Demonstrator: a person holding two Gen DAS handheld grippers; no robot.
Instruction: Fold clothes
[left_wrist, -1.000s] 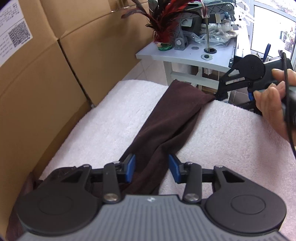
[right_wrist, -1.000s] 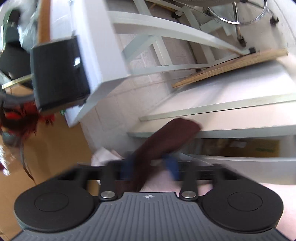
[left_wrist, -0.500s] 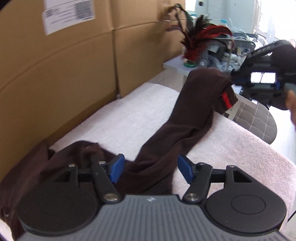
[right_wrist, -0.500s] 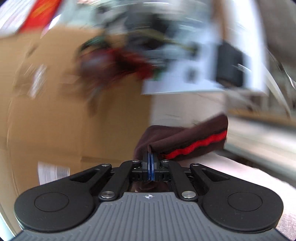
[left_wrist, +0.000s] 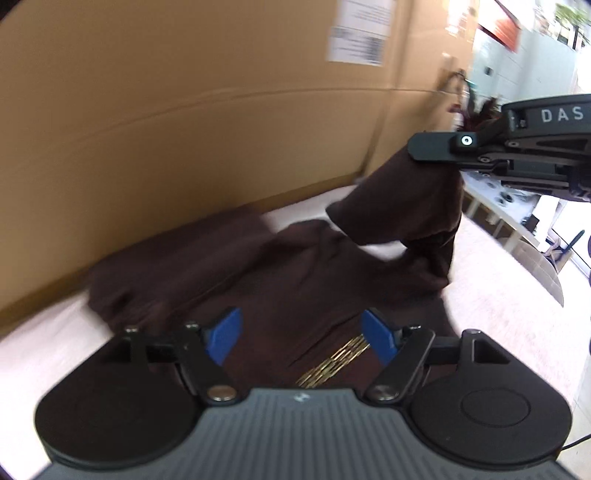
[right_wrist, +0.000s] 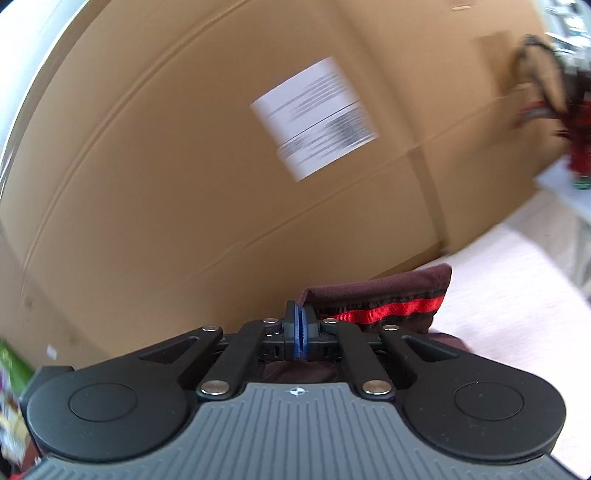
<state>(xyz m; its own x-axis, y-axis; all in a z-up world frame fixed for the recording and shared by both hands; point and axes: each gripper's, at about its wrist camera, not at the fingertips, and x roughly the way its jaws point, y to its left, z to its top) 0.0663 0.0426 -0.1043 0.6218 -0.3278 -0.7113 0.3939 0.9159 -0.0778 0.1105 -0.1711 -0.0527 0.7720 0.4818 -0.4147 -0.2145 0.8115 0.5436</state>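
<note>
The left gripper (left_wrist: 301, 334) is open wide above the dark brown garment (left_wrist: 280, 280), which lies bunched on the pale pink towel (left_wrist: 491, 280) next to a big cardboard box (left_wrist: 192, 122). The right gripper (right_wrist: 300, 330) is squeezed tight on the garment's sleeve end with a red stripe (right_wrist: 388, 312), holding it up off the towel

**What cannot be read or seen**

The label (right_wrist: 314, 118) on the cardboard box (right_wrist: 184, 184) is smeared by motion, its print unreadable. The dark garment (left_wrist: 295, 280) runs under the left gripper (left_wrist: 301, 334) body, so its near part is hidden. The red object (right_wrist: 576, 147) is blurred and cut by the edge.
</note>
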